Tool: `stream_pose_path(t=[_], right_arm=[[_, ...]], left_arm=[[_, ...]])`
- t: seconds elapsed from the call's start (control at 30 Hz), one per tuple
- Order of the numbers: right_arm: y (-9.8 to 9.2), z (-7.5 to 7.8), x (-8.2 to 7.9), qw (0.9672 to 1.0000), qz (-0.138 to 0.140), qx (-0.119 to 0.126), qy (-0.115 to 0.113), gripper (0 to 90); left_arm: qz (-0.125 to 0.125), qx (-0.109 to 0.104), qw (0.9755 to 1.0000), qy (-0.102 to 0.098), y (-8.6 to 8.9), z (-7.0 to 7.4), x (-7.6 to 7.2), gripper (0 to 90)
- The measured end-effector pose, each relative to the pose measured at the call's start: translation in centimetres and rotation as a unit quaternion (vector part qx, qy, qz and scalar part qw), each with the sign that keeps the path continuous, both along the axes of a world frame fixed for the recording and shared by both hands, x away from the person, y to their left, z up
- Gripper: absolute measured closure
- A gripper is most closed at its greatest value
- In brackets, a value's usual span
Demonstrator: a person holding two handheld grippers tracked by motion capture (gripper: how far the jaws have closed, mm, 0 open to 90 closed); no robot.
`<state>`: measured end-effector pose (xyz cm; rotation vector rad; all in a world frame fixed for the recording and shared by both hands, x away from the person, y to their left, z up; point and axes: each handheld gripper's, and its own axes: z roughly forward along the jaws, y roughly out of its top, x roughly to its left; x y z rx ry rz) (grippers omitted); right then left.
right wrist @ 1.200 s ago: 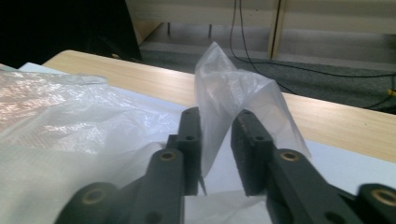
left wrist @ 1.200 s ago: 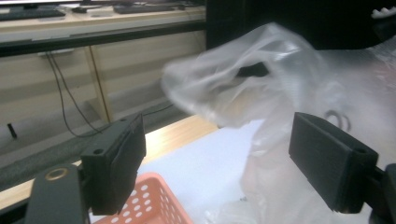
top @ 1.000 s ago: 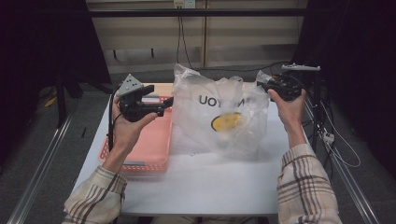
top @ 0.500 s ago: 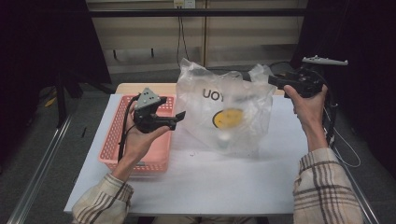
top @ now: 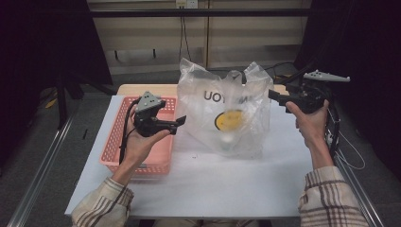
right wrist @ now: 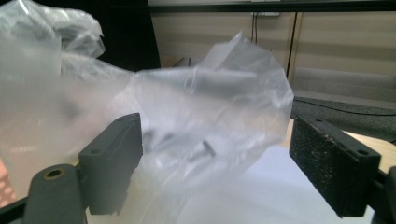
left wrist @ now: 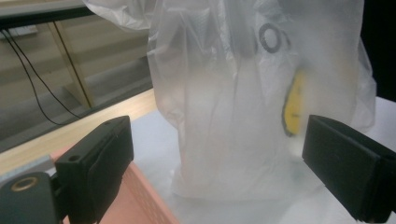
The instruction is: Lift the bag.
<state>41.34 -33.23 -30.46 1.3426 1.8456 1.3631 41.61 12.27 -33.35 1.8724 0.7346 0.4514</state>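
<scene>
1. Standing upright near the middle of the white table (top: 227, 184) is a clear plastic bag (top: 227, 118), its crumpled mouth being held up toward the far wall and its long axis running roughly vertical.
2. Being shown through the bag's film are dark printed letters near the top and a yellow round patch (top: 229, 119) lower down; whether that patch is print or something inside cannot be told, and nothing else can be made out within.
3. Lying to the left of the bag is a pink perforated basket (top: 113, 151), its long side running away from the person; its inside is being largely hidden by the left hand (top: 137, 144), so its contents cannot be told.
4. Being held over the basket's right edge is the left gripper (top: 179, 124), its jaws being pointed rightward at the bag's lower left side. In the left gripper view the jaws are being kept wide apart, with nothing between them; the bag (left wrist: 252, 102) is standing just ahead, framed by the gap.
5. Being held up off the table beside the bag's upper right corner is the right gripper (top: 276, 97), carried by the right hand (top: 309, 123) and pointed leftward.
6. In the right gripper view the jaws are likewise being kept wide apart; the bag's top fold (right wrist: 210, 116) is lying across the gap, close to the left jaw, but it is not being pinched.
7. Plaid sleeves (top: 331, 198) are being seen on both forearms at the bottom of the high view.
</scene>
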Motion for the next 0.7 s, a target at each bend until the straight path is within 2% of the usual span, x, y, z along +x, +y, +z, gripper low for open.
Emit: stream_pose_path(t=[0.1,0.2,0.37,0.4,0.53,0.6,0.7], right_arm=[[0.0,-0.6,-0.8,1.0,0.001,0.001,0.001,16.5],[0.3,-1.2,-1.5,1.0,-0.001,-0.005,0.002,16.3],[1.1,-2.1,-2.9,0.9999,0.002,-0.014,0.006,14.5],[1.3,-2.3,-3.2,0.9998,0.003,-0.015,0.009,13.7],[1.9,-2.9,-4.3,0.9996,0.003,-0.025,0.013,12.5],[2.2,-3.3,-4.9,0.9995,0.001,-0.03,0.014,12.5],[2.9,-3.9,-5.8,0.9991,0.005,-0.037,0.018,12.7]], left_arm=[[0.004,0.004,1.0,-0.001,0.5,-0.1,-0.2,7.6],[0.005,-0.006,0.9998,0.016,1.1,-0.1,-0.4,7.2],[0.016,0.003,0.9997,0.018,1.7,-0.3,-1.4,7.1],[0.014,0.01,0.9997,0.016,1.8,-0.4,-1.5,6.6],[0.008,0.015,0.9997,0.019,2.2,-0.9,-2.5,5.1],[0.006,0.022,0.9997,0.006,2.4,-1.3,-3.3,4.6],[-0.006,0.023,0.9997,0.011,2.7,-1.8,-4.2,4.3]])
